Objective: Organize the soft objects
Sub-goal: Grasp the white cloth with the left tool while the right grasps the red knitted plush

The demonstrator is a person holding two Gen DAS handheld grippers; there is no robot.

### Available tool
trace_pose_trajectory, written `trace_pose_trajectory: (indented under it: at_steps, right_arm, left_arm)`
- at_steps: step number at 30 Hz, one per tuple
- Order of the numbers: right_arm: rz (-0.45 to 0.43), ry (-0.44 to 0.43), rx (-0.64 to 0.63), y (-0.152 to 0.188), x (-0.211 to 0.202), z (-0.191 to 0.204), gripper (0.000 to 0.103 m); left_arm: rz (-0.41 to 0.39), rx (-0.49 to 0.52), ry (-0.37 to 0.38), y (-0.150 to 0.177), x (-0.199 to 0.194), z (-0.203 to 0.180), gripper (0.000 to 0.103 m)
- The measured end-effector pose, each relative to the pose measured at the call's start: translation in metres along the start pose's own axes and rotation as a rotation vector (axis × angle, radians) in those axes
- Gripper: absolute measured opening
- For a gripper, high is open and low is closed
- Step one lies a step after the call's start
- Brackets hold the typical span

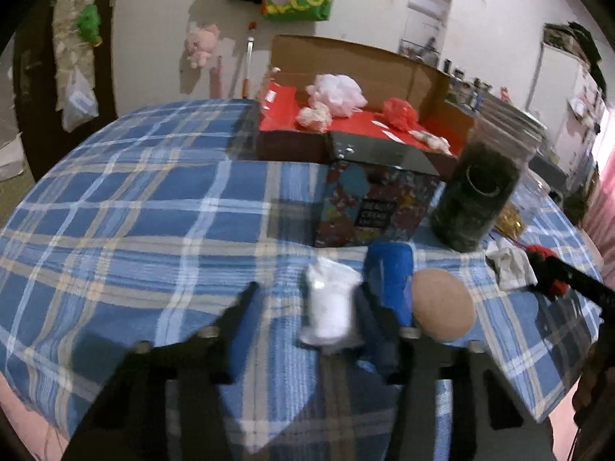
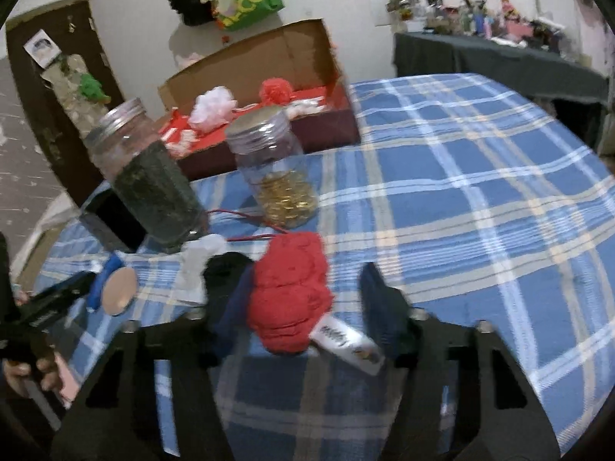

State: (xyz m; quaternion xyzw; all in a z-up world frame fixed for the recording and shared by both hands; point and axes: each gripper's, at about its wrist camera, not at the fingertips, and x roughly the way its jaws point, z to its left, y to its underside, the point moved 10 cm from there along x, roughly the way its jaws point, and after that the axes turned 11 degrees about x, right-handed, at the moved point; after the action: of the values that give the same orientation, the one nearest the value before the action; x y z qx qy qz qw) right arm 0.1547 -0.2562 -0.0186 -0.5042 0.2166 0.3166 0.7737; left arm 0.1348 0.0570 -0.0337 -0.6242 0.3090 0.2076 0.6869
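In the left wrist view my left gripper (image 1: pixel 307 294) stands open over the blue plaid cloth. A white soft bundle (image 1: pixel 330 307) lies between its fingers, close to the right finger (image 1: pixel 369 307) and well clear of the left one. Beside it lie a blue roll (image 1: pixel 388 276) and a tan round sponge (image 1: pixel 442 303). In the right wrist view my right gripper (image 2: pixel 307 274) is open around a red yarn ball (image 2: pixel 290 296) with a paper label (image 2: pixel 346 340). The ball lies against the left finger, with a gap to the right finger (image 2: pixel 374 292).
An open cardboard box with a red lining (image 1: pixel 346 123) holds pink and red poufs at the back. A patterned box (image 1: pixel 373 207), a jar of dark stuff (image 1: pixel 476 196) and a jar of gold pieces (image 2: pixel 280 176) stand nearby. A white cloth (image 1: pixel 511 265) lies at the right.
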Motion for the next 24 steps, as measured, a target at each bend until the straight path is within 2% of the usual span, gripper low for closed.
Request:
trace_pose_trajectory:
  at_steps: [1,4,13,24]
  right_arm:
    - [0.007,-0.023,0.005,0.000,0.000,0.002,0.035]
    - [0.035,-0.082,0.007,0.003,0.000,0.009,0.034]
    - [-0.031,-0.093,-0.022,-0.001,-0.020,0.019,0.034]
    - [-0.031,-0.103,-0.022,-0.003,-0.025,0.021,0.034]
  left_arm:
    - [-0.003,0.007,0.018,0.000,0.000,-0.003,0.022]
    - [-0.011,0.024,0.028,-0.002,-0.004,-0.010,0.017]
    - [-0.063,0.044,0.064,-0.017,-0.021,-0.027,0.016]
    - [-0.071,0.051,0.074,-0.021,-0.024,-0.033,0.016]
